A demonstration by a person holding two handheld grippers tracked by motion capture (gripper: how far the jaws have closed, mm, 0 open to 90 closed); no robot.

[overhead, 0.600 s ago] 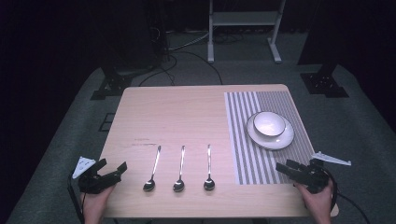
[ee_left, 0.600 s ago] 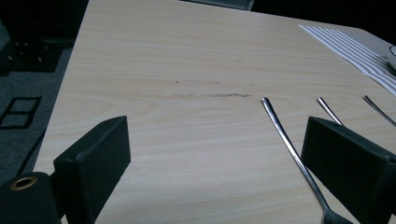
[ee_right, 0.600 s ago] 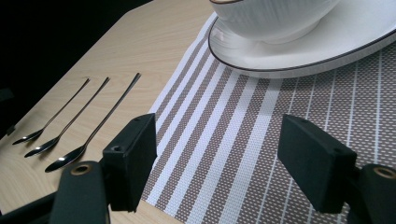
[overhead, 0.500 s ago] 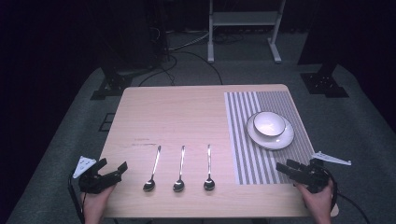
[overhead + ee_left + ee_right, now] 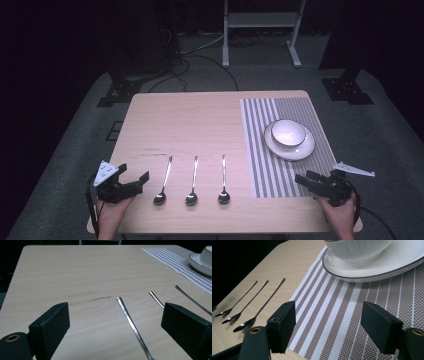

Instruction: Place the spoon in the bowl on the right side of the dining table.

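idling at near edge | left gripper [image 5: 134,180] and right gripper [image 5: 309,180] both spread, empty | nothing moving since earlier | spoons [image 5: 191,181] sitting untouched

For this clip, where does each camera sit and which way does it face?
High view: above the near edge, looking forward and down at the table; both hands enter from below.
Left gripper view: rides the left gripper, low, facing the spoons.
Right gripper view: rides the right gripper, facing the bowl.
All views share the spoons and plate.
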